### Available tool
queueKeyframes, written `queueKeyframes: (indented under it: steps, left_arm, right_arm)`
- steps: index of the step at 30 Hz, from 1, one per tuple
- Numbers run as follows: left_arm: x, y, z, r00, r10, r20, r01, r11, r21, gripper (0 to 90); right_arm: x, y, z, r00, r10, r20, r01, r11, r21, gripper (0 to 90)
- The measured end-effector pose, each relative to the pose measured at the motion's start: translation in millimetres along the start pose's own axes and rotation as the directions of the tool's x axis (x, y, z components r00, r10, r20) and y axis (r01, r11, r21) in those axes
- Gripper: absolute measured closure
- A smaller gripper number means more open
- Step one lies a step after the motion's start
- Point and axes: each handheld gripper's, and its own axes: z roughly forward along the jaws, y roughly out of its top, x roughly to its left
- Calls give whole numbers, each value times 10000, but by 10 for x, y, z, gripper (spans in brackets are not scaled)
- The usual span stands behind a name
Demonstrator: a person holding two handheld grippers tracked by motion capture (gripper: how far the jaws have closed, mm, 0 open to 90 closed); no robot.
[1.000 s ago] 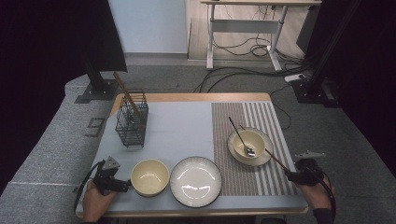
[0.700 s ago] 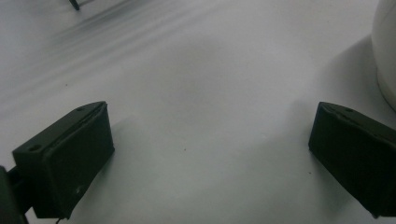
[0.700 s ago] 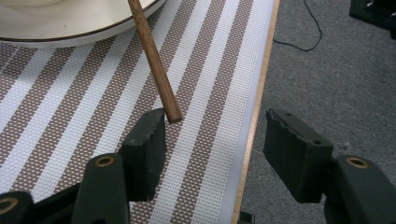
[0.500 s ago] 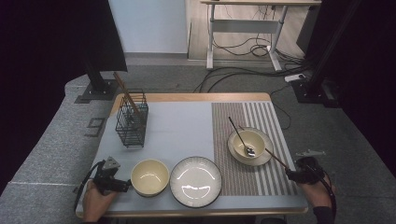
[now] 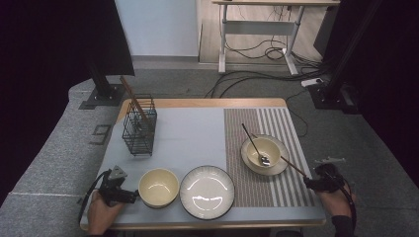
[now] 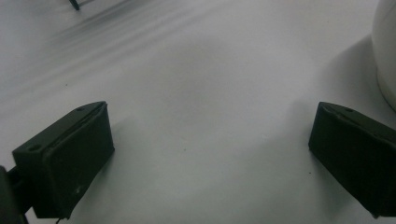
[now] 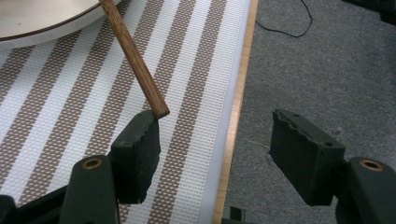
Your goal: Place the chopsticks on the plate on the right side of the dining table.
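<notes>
Both tongs gaped wide at the bench's near edge, the right tongs [image 7: 215, 140] just beside the wooden stick's [image 7: 133, 58] tip, the left tongs [image 6: 205, 154] beside the cream bowl [image 5: 158, 186], farther off.

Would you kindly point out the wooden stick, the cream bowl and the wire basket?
wooden stick [image 7: 135, 58]: right gripper view, mid shaft.
cream bowl [image 5: 158, 186]: high view, inner base.
wire basket [image 5: 140, 131]: high view, front wall.
</notes>
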Motion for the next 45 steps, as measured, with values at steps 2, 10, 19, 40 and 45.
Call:
queueKeyframes:
  steps: [2,10,19,40,45]
  left_arm:
    - [0,0,0,10000,1,8,-1,10000,1,0]
    - [0,0,0,10000,-2,1,2,10000,-3,0]
    - [1,0,0,10000,0,12,0,10000,2,0]
    - [1,0,0,10000,-2,13,2,10000,3,0]
    - [1,0,0,10000,-3,13,3,10000,1,0]
  right_arm:
    - [-10,2,8,10000,22,41,-22,10000,0,338]
    - [-17,32,36,9998,-10,173,12,10000,-84,384]
    - [30,-24,-11,9998,-173,-67,174,9998,43,434]
    - [4,70,19,9991,1,-414,-3,10000,-61,668]
    - [-9,103,42,9988,35,-497,-37,10000,-50,719]
